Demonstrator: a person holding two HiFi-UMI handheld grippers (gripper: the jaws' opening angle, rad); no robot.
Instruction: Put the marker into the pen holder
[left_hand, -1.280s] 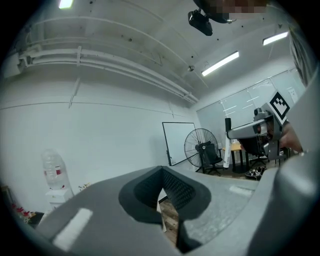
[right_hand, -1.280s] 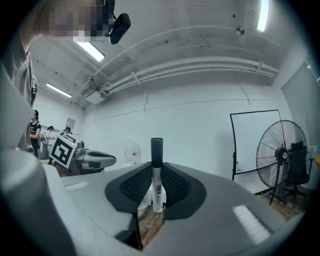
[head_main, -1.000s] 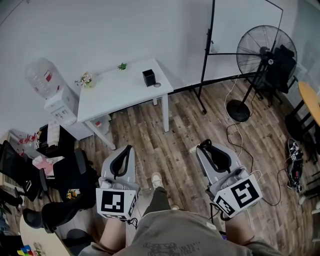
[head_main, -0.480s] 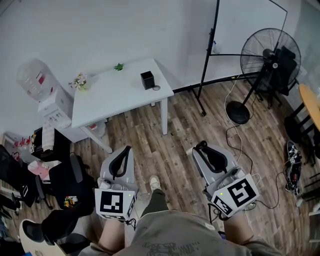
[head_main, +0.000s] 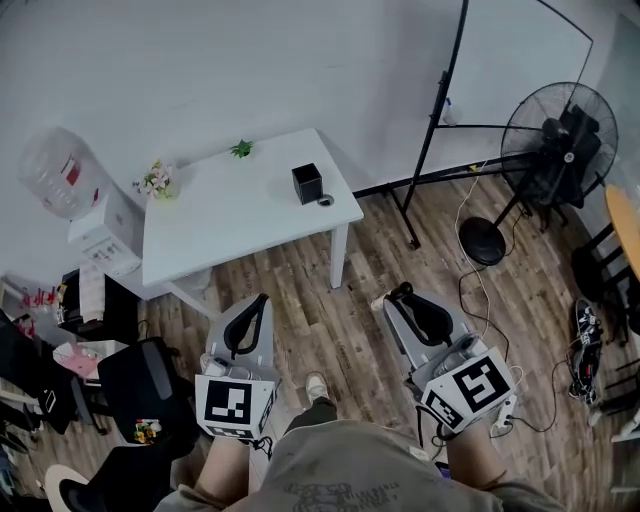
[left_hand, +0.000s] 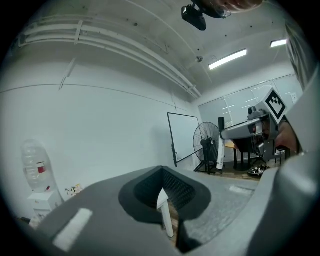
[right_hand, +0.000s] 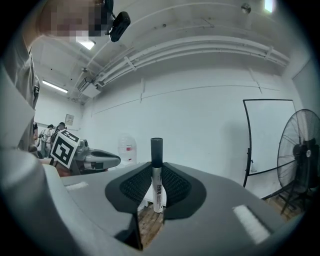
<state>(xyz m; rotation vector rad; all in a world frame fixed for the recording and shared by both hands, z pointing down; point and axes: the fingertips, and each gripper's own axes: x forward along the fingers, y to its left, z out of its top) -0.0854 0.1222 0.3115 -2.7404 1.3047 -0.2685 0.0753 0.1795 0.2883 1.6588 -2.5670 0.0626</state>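
A black square pen holder (head_main: 307, 183) stands near the right edge of a white table (head_main: 230, 215), far ahead of both grippers. In the right gripper view, a marker (right_hand: 156, 175) with a grey body and black cap stands upright between the pads, and my right gripper (right_hand: 156, 196) is shut on it. In the head view the right gripper (head_main: 405, 297) hovers over the wooden floor, short of the table. My left gripper (head_main: 256, 303) is level with it on the left, jaws shut with nothing between them (left_hand: 166, 192). A table leg shows through its small gap.
On the table are a small green plant (head_main: 241, 149), a flower bunch (head_main: 155, 180) and a small round object (head_main: 325, 200) beside the holder. A whiteboard stand (head_main: 432, 130), a floor fan (head_main: 560, 135) and cables (head_main: 472, 262) lie to the right. A water dispenser (head_main: 62, 180) and black chairs (head_main: 140, 380) stand on the left.
The table and pen holder have shifted lower and nearer in the head view as the person steps forward. Both grippers keep their pose, and the marker stays held.
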